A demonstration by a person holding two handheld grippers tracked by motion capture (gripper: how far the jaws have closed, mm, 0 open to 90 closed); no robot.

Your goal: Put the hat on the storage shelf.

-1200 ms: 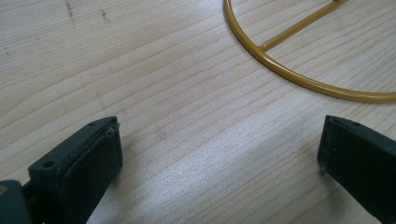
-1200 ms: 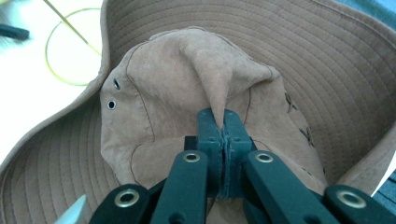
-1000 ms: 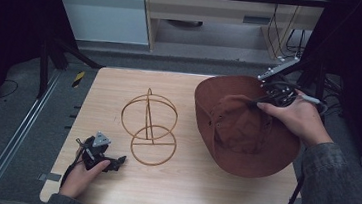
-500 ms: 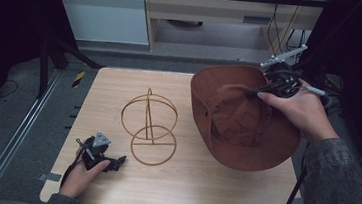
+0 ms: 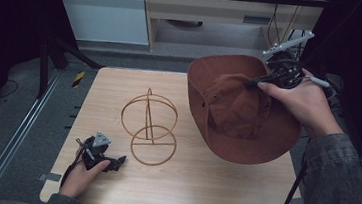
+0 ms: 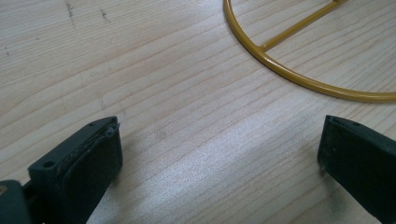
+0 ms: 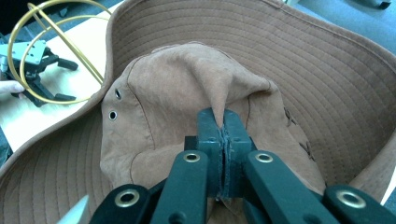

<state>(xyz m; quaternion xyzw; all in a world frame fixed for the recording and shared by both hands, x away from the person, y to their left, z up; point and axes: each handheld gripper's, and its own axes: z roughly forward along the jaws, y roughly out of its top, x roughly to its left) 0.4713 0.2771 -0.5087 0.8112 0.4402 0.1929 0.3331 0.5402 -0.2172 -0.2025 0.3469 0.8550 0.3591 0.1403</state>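
Here the hat's [image 7: 187, 93] crown (pinched fabric) sits between the right tool's [image 7: 223, 122] jaws.

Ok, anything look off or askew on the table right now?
Only the brown hat: the right claw pinches a fold of its crown, so the crown is crumpled and the brim hangs tilted. The gold wire stand stands upright.

Light wood table [image 5: 210, 195], frame centre. Gold wire stand [image 5: 149, 127] sits on it left of centre. Left gripper [image 5: 113, 162] rests on the tabletop at lower left, jaws apart over bare wood.
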